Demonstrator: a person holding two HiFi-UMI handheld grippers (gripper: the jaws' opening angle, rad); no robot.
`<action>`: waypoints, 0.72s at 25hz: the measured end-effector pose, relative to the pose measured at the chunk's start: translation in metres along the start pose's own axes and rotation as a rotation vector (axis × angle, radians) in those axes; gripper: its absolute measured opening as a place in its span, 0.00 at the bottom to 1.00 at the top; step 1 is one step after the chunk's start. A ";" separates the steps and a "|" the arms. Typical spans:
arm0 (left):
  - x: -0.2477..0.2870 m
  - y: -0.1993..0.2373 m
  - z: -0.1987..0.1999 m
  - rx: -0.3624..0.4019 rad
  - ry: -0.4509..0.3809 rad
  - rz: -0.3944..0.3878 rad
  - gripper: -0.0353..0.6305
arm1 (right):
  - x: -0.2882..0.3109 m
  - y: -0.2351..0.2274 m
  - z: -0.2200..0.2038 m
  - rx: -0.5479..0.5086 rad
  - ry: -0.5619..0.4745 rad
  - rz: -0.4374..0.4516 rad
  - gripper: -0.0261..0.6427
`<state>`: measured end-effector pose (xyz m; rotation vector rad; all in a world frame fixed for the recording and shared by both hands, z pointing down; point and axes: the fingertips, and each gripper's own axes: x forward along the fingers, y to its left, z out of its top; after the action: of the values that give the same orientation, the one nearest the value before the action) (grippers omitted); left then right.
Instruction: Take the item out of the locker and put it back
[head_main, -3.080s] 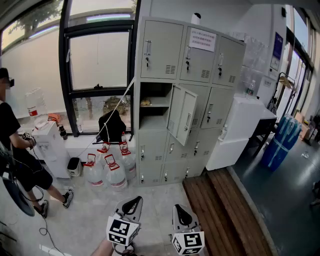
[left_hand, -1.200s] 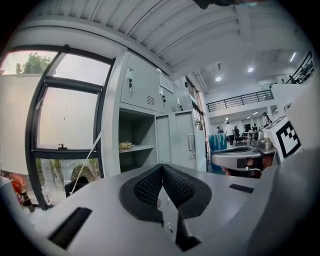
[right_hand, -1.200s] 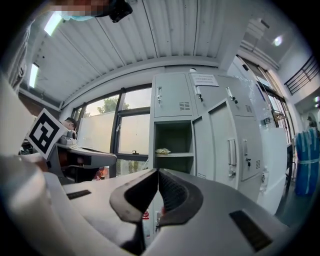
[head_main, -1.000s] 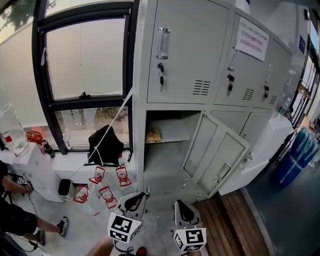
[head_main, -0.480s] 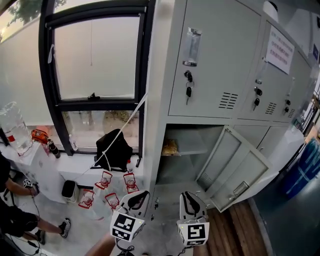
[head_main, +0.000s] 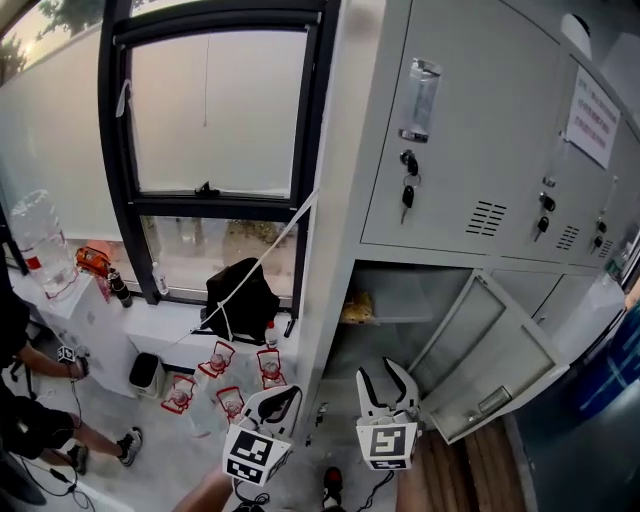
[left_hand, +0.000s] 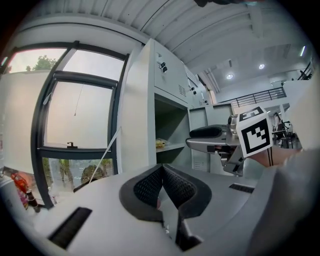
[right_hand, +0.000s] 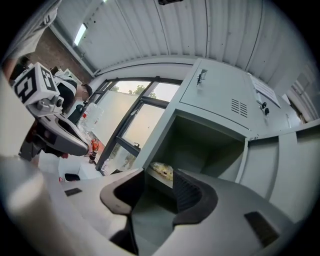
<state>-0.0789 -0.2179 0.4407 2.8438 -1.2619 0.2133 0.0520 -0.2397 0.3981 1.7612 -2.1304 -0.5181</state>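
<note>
The item, a yellowish packet (head_main: 355, 307), lies on the shelf (head_main: 400, 316) of the open grey locker compartment, whose door (head_main: 490, 350) swings out to the right. My right gripper (head_main: 386, 378) is held level in front of the compartment, below the shelf. Its jaws have just been opening and nothing is between them. In the right gripper view the packet (right_hand: 162, 171) shows beyond the open right gripper (right_hand: 160, 187), well apart from it. My left gripper (head_main: 272, 402) hangs to the left with its pads together. The left gripper view shows that gripper (left_hand: 161, 169) shut and empty, with the packet (left_hand: 160, 143) far off.
The closed locker door above (head_main: 450, 140) has keys (head_main: 407, 190) hanging from its lock. Left of the lockers, under the window, a black bag (head_main: 240, 290) sits on the sill, with water jugs (head_main: 225, 385) on the floor below. A person (head_main: 20, 400) crouches at the far left.
The view has closed in on the open locker and both grippers have come nearer to it. The right gripper has rolled and its jaws have gone from shut to open.
</note>
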 end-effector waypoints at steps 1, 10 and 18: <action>0.002 0.003 -0.001 -0.004 0.001 0.011 0.09 | 0.007 -0.002 0.000 -0.013 -0.005 0.008 0.32; 0.033 0.005 -0.003 -0.022 0.018 0.068 0.09 | 0.064 -0.009 -0.007 -0.151 0.002 0.123 0.48; 0.051 0.016 -0.003 -0.029 0.028 0.127 0.09 | 0.103 -0.019 -0.010 -0.195 -0.014 0.180 0.49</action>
<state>-0.0567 -0.2660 0.4503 2.7289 -1.4295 0.2353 0.0539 -0.3450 0.3997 1.4499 -2.1406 -0.6655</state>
